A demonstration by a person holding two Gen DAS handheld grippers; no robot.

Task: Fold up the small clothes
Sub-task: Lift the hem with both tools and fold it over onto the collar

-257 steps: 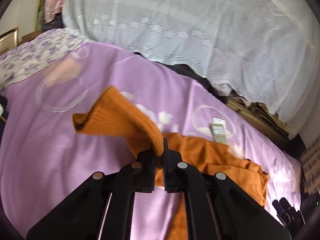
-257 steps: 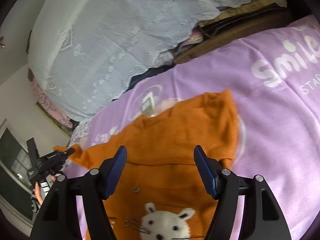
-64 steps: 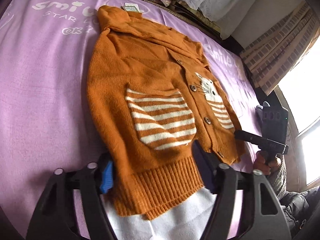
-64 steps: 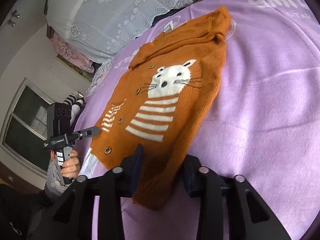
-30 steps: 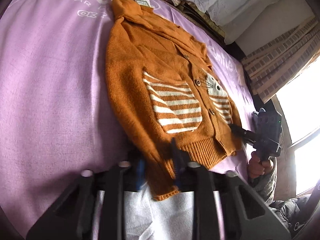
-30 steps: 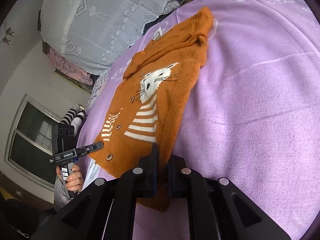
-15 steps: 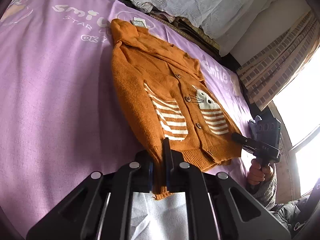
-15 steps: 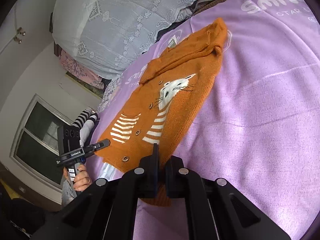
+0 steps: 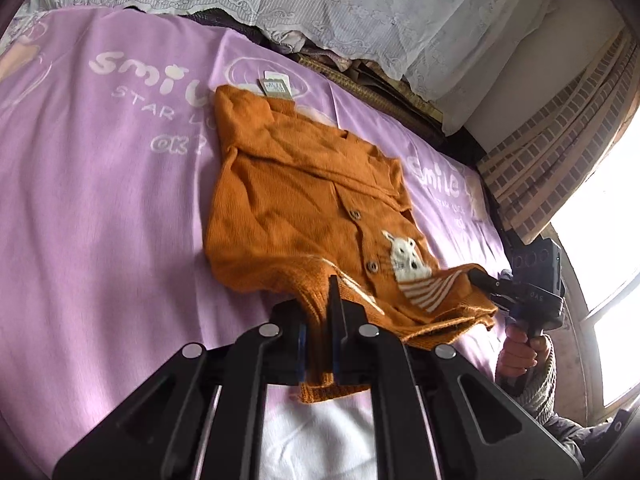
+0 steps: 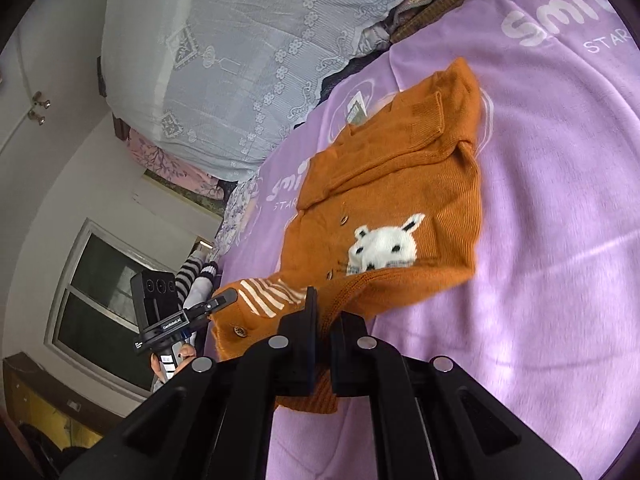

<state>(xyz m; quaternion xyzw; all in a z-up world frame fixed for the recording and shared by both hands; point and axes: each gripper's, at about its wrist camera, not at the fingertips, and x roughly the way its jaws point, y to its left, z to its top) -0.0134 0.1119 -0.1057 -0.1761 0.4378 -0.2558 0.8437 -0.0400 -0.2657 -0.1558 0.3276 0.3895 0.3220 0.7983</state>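
Orange knit cardigan (image 9: 304, 196) w/ white animal face lies on purple blanket (image 9: 100, 208); bottom hem lifted off it. Left gripper (image 9: 320, 320) clamped narrow on one hem corner, right gripper (image 10: 324, 328) pinched on the other. Blanket print reads "smile", "STAR", "OK?". Paper tag (image 9: 276, 87) at collar, text too small. Left gripper's side label looks like "GenRobot.AI"

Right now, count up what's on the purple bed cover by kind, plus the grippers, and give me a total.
Orange cardigan: 1
Paper tag at its collar: 1
Grippers, left and right, each shut on the cardigan's hem: 2
Total: 4
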